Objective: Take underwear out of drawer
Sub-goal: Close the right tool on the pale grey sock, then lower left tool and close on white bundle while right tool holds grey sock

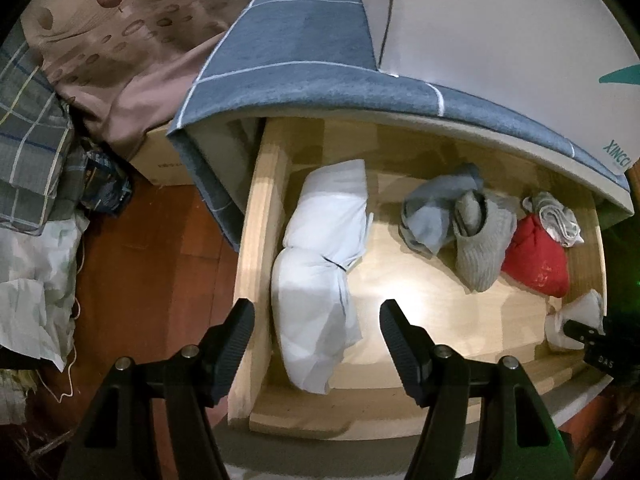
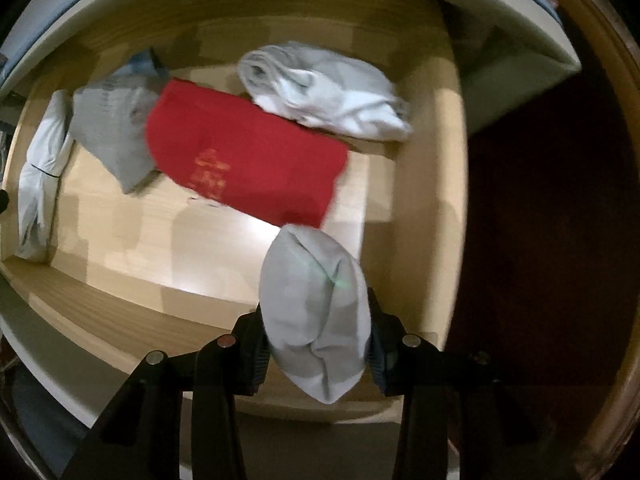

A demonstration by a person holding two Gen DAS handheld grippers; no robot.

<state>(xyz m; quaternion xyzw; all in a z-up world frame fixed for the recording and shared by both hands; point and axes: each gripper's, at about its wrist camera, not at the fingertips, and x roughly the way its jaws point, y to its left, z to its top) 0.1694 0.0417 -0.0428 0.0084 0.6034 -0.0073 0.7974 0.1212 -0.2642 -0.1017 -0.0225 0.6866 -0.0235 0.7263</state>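
One label "XINCCI" (image 1: 617, 153) beside open drawer (image 1: 256, 240).

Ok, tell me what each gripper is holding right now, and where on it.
The right gripper is shut on a pale grey bundle, clamped across its lower middle, near the drawer's front edge. The left gripper is open and holds nothing.

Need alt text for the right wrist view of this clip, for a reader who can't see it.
The right gripper is shut on a pale grey rolled cloth bundle above the front of an open light wooden drawer. Behind it lie a red folded garment, a white crumpled garment and a grey folded garment.
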